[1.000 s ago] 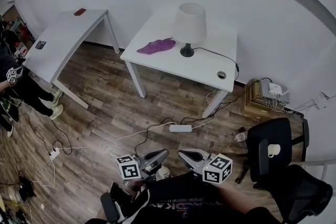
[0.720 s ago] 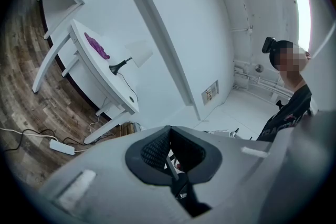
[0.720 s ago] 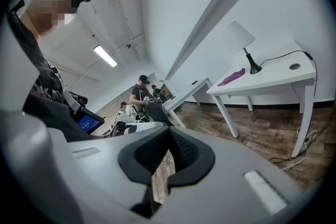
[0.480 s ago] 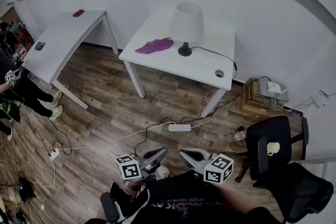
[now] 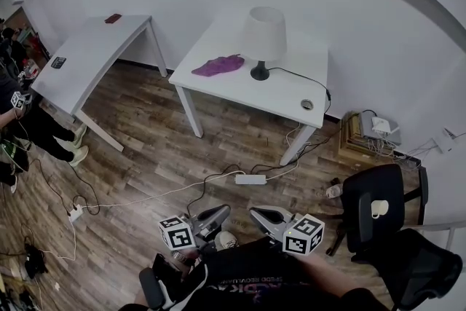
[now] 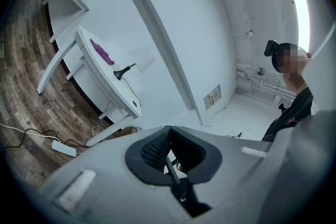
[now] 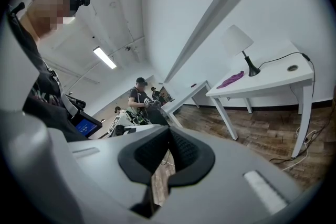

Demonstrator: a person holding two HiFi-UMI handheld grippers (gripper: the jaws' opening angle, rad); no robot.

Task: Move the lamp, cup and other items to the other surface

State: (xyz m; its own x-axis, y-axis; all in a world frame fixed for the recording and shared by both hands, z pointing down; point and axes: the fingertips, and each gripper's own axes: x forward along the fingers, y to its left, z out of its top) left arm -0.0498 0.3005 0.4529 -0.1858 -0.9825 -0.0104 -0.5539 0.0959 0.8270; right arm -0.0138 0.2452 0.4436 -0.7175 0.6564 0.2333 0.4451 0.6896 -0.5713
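Head view: lamp (image 5: 262, 36) upright on counter (image 5: 291, 95), purple cloth (image 5: 217, 65) on the counter just beside it. Cup (image 5: 378, 208) on chair (image 5: 364, 189), well off the counter's right end. Left tool (image 5: 224, 211) and right tool (image 5: 256, 213) well short of the counter.
Left gripper view: left tool clenched, empty.
Right gripper view: right tool clenched, empty.

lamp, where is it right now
In the head view the lamp stands on the right-hand white table by the wall, upper middle, just right of the purple cloth.
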